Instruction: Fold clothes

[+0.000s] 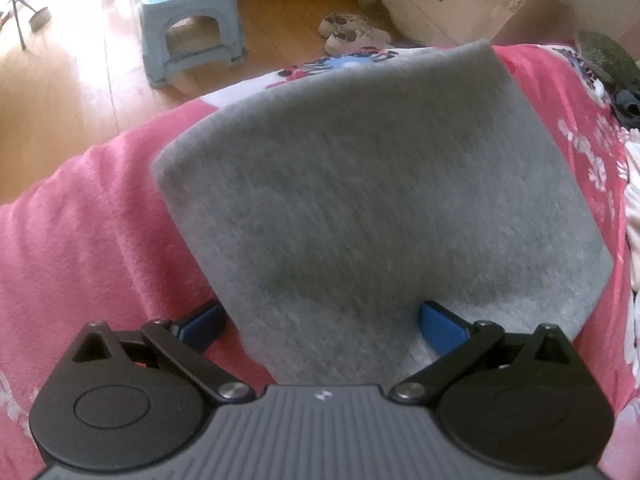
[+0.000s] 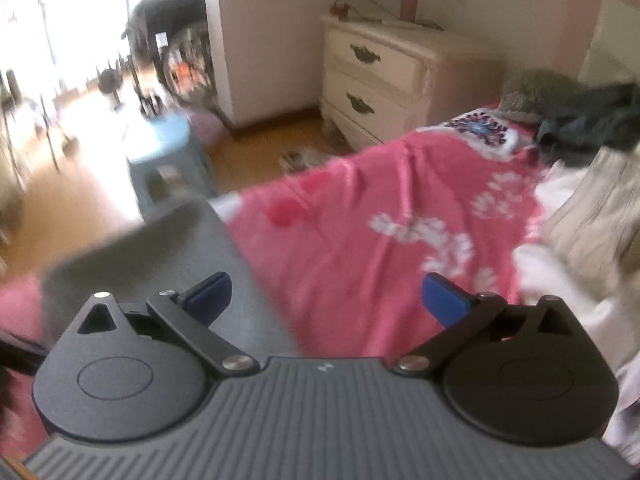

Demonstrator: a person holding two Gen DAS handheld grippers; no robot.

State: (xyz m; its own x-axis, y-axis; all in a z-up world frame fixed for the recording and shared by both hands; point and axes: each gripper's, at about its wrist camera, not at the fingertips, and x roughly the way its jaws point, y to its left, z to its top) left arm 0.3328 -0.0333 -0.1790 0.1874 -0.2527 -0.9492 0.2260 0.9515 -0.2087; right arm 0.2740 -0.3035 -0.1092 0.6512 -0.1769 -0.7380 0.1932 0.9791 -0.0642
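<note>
A grey fleece garment (image 1: pixel 372 184) lies folded into a neat rectangle on the pink floral bedspread (image 1: pixel 92 216). My left gripper (image 1: pixel 320 320) is open over its near edge; the left fingertip rests off the cloth on the bedspread, the right one on the grey fabric. In the right wrist view the same grey garment (image 2: pixel 160 256) shows at the lower left, blurred. My right gripper (image 2: pixel 326 300) is open above the bedspread (image 2: pixel 360 240), its left fingertip over the grey cloth's edge, nothing between the fingers.
More clothes are heaped on the bed at the right: a beige piece (image 2: pixel 592 216), a white one (image 2: pixel 560 280) and a dark one (image 2: pixel 592 120). Beside the bed stand a blue stool (image 1: pixel 188 16), white shoes (image 1: pixel 352 32) and a cream nightstand (image 2: pixel 384 76).
</note>
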